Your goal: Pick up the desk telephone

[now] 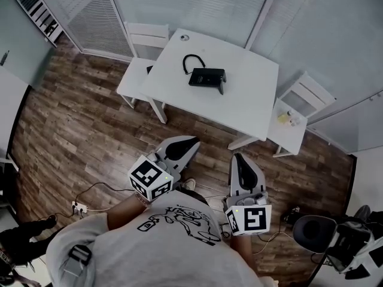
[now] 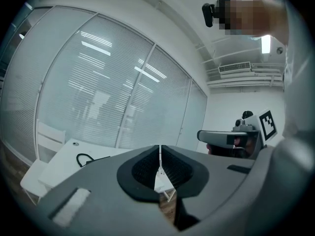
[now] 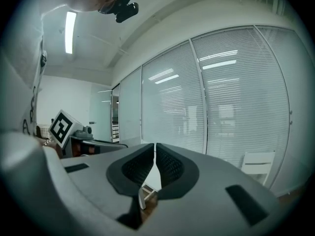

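Observation:
A black desk telephone (image 1: 207, 77) with a looped cord (image 1: 193, 62) lies on the white table (image 1: 239, 103), toward its far middle. In the left gripper view only the cord (image 2: 84, 159) and the table (image 2: 61, 156) show, low at left. My left gripper (image 1: 192, 142) is shut and empty, held above the wooden floor short of the table's near edge. The right gripper (image 1: 238, 158) is shut and empty too, beside it to the right. In each gripper view the jaws meet at the tips: left gripper (image 2: 159, 148), right gripper (image 3: 154, 145).
White chairs stand at the table's far left (image 1: 143, 43) and right (image 1: 296, 115), the right one holding small items. Glass walls with blinds close off the far side. Cables and a power strip (image 1: 79, 207) lie on the floor near my feet. An office chair (image 1: 323, 235) stands at lower right.

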Motion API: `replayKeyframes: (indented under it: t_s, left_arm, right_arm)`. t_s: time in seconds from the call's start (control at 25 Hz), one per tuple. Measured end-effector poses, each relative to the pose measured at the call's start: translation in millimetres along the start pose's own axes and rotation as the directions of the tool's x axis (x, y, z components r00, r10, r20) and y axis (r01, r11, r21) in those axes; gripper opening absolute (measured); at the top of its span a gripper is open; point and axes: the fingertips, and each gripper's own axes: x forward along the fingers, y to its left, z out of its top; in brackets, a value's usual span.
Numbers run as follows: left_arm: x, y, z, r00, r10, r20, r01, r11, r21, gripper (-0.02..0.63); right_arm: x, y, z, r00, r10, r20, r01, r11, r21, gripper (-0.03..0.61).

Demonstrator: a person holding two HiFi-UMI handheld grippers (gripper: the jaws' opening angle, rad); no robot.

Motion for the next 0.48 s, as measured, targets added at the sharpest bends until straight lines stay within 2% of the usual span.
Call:
replayKeyframes:
  t_s: [0.24, 0.48]
  left_arm:
    - [8, 45, 8, 1.0, 0.022, 0.002, -0.022, 1.0, -0.015, 0.014]
    - [24, 111, 26, 0.999, 0.036, 0.002, -0.036, 0.999, -0.01, 0.014]
  right_arm:
    - [48, 0, 1, 1.0, 0.015, -0.012, -0.015, 1.0, -0.003, 0.012]
    - [118, 0, 8, 0.999, 0.033, -0.021, -0.033, 0.999, -0.006, 0.012]
